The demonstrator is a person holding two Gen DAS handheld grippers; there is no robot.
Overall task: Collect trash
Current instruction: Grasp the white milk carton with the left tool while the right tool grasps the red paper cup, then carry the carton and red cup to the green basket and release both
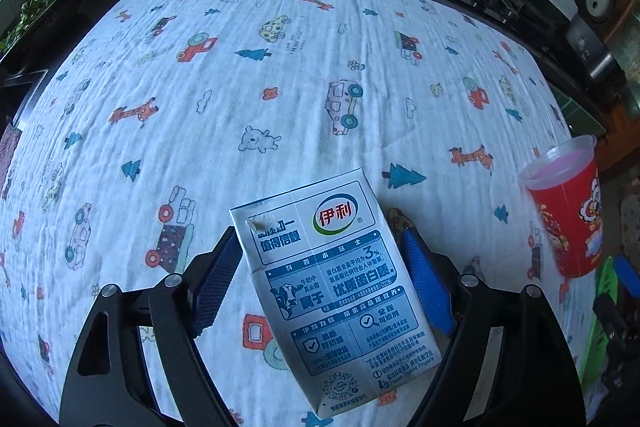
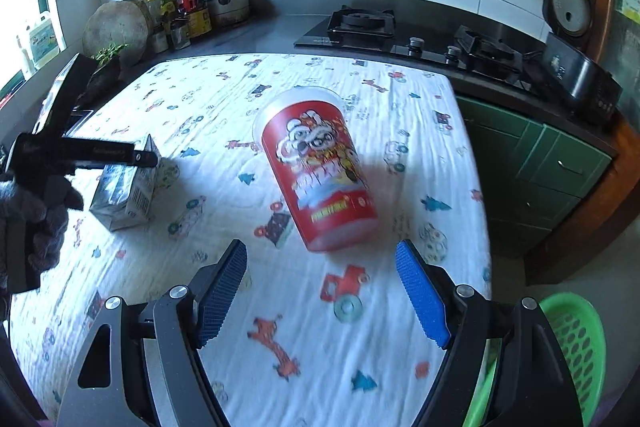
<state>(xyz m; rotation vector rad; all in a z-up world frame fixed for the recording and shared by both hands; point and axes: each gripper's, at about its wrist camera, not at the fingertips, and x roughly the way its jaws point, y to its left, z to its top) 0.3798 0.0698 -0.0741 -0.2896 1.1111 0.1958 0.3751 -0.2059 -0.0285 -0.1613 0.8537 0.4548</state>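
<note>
A silver-and-blue milk carton point(image 1: 336, 291) stands on the printed tablecloth point(image 1: 240, 87), between the fingers of my left gripper point(image 1: 320, 233). The blue pads point(image 1: 424, 283) sit close beside its sides with narrow gaps showing, so the gripper is open. A red printed cup point(image 2: 320, 179) with a translucent rim stands upright to the right of the carton. My right gripper point(image 2: 320, 245) is open just in front of the cup's base, nothing between its fingers. In the right wrist view a gloved hand point(image 2: 40, 219) holds the left gripper point(image 2: 140, 157) over the carton point(image 2: 124, 195).
A green perforated basket point(image 2: 576, 339) sits below the table's right edge. Behind the table run a dark counter with a gas stove point(image 2: 360, 23), a rice cooker point(image 2: 572, 27), bottles and a pot point(image 2: 228, 5). Green cabinets point(image 2: 540, 163) stand at the right.
</note>
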